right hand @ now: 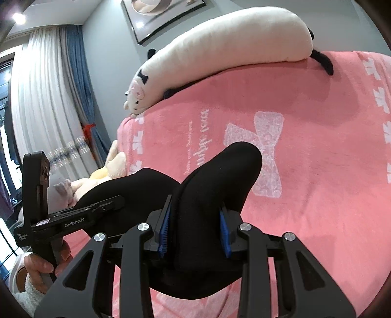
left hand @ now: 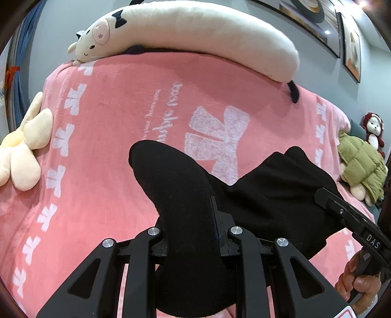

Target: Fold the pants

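Note:
Black pants [left hand: 185,186] lie bunched on a pink blanket [left hand: 110,122]. My left gripper [left hand: 193,232] is shut on a thick fold of the pants, which rises between its fingers and bulges forward. My right gripper [right hand: 195,230] is shut on another fold of the pants [right hand: 215,181], gripped between its blue pads [right hand: 164,232]. Each gripper shows in the other's view: the right one at the right edge of the left wrist view [left hand: 347,215], the left one at the left of the right wrist view [right hand: 73,220]. The cloth between them hangs slack above the blanket.
A long white plush pillow [left hand: 195,31] lies across the bed's far side. A cream flower cushion [left hand: 22,149] sits at the left edge, a green plush turtle [left hand: 361,166] at the right edge. Curtains [right hand: 48,97] and framed pictures [right hand: 158,17] line the walls.

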### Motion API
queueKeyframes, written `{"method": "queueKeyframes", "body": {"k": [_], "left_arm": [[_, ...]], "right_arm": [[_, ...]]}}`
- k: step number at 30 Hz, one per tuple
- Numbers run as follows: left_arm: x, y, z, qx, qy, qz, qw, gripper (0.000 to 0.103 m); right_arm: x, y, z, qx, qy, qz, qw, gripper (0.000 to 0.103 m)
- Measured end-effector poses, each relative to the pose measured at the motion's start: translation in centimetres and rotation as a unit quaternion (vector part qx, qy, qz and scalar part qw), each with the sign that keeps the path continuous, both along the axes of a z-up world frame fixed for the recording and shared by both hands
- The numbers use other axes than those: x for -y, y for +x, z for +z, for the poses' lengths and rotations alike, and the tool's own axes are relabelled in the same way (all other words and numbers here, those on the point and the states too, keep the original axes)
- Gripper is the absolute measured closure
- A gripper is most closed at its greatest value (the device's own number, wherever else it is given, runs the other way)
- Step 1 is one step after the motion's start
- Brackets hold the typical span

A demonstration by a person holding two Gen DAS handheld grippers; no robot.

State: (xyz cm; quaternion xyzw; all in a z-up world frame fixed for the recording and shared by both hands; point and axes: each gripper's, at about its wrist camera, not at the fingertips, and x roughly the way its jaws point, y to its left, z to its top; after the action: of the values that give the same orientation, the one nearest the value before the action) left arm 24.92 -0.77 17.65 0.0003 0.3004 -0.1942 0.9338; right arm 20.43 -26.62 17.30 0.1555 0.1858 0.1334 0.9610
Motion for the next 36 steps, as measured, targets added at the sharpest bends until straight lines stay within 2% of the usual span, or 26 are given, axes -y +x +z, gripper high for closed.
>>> {"method": "queueKeyframes", "body": {"k": [4,11,15,17,18,19,21,22,23,24,25,26,28,29,30,31,32,34,35,36], "left_arm": [[0.3,4.1,-2.1,-0.004,0.001,0.002,1.0000,0.085],[1.3,10.3,-8.5,-0.025,0.013,0.004,0.9996,0.085],[1.7,12.5,-12.1,-0.036,0.018,0.006,0.9992,0.085],[1.6,13.3,-14.1,-0.041,0.014,0.010,0.9990,0.085],[1.4,13.6,-14.8,-0.047,0.012,0.013,0.9987,0.082],[1.1,14.1,-16.0,-0.062,0.015,0.024,0.9977,0.074],[0.2,15.9,-19.9,-0.145,0.034,0.045,0.9877,0.068],[-0.9,16.5,-22.5,-0.208,0.039,0.056,0.9757,0.067],[-2.0,16.4,-23.5,-0.230,0.026,0.061,0.9708,0.062],[-3.4,15.8,-23.5,-0.229,-0.004,0.062,0.9714,0.058],[-5.1,14.7,-22.6,-0.213,-0.019,0.085,0.9732,0.058],[-5.8,13.9,-21.5,-0.196,-0.013,0.101,0.9753,0.058],[-5.5,12.6,-18.4,-0.148,0.010,0.111,0.9827,0.054],[-4.9,12.3,-17.3,-0.133,0.008,0.108,0.9852,0.050],[-3.9,12.1,-16.2,-0.120,0.001,0.097,0.9880,0.038],[-2.8,12.1,-15.6,-0.114,-0.002,0.086,0.9898,0.031],[-1.6,12.2,-15.7,-0.113,0.006,0.076,0.9906,0.028],[0.8,12.7,-17.4,-0.118,0.051,0.066,0.9895,0.027],[2.1,13.3,-19.5,-0.127,0.092,0.069,0.9852,0.027],[2.9,14.1,-21.9,-0.150,0.134,0.078,0.9764,0.028]], "right_arm": [[1.0,3.6,-2.9,-0.002,0.011,-0.006,1.000,0.071],[2.8,8.2,-9.4,-0.038,0.043,-0.022,0.998,0.071],[3.6,10.3,-13.3,-0.059,0.053,-0.024,0.997,0.071],[4.1,11.2,-14.7,-0.074,0.057,-0.026,0.995,0.071],[4.4,12.1,-16.2,-0.101,0.053,-0.030,0.993,0.068],[4.9,12.8,-17.9,-0.138,0.045,-0.040,0.989,0.065],[6.2,13.1,-21.0,-0.214,0.034,-0.073,0.974,0.063],[7.2,12.3,-22.0,-0.235,0.040,-0.089,0.967,0.063],[7.8,10.7,-21.9,-0.220,0.052,-0.096,0.969,0.062],[7.9,9.2,-20.9,-0.200,0.033,-0.120,0.972,0.063],[7.6,8.3,-19.9,-0.184,0.008,-0.139,0.973,0.062],[6.8,7.6,-18.2,-0.158,-0.016,-0.133,0.978,0.062],[4.8,8.1,-16.2,-0.139,-0.023,-0.091,0.986,0.063],[3.5,8.7,-15.4,-0.135,-0.031,-0.070,0.988,0.065],[1.5,10.0,-14.7,-0.133,-0.047,-0.031,0.990,0.066],[0.6,10.8,-14.8,-0.137,-0.059,-0.018,0.989,0.069],[-0.1,12.1,-15.6,-0.154,-0.079,-0.016,0.985,0.070],[0.7,15.2,-20.0,-0.233,-0.117,-0.051,0.964,0.070],[1.6,15.6,-21.6,-0.256,-0.119,-0.068,0.957,0.075],[2.2,15.3,-21.7,-0.255,-0.101,-0.074,0.959,0.079]]}}
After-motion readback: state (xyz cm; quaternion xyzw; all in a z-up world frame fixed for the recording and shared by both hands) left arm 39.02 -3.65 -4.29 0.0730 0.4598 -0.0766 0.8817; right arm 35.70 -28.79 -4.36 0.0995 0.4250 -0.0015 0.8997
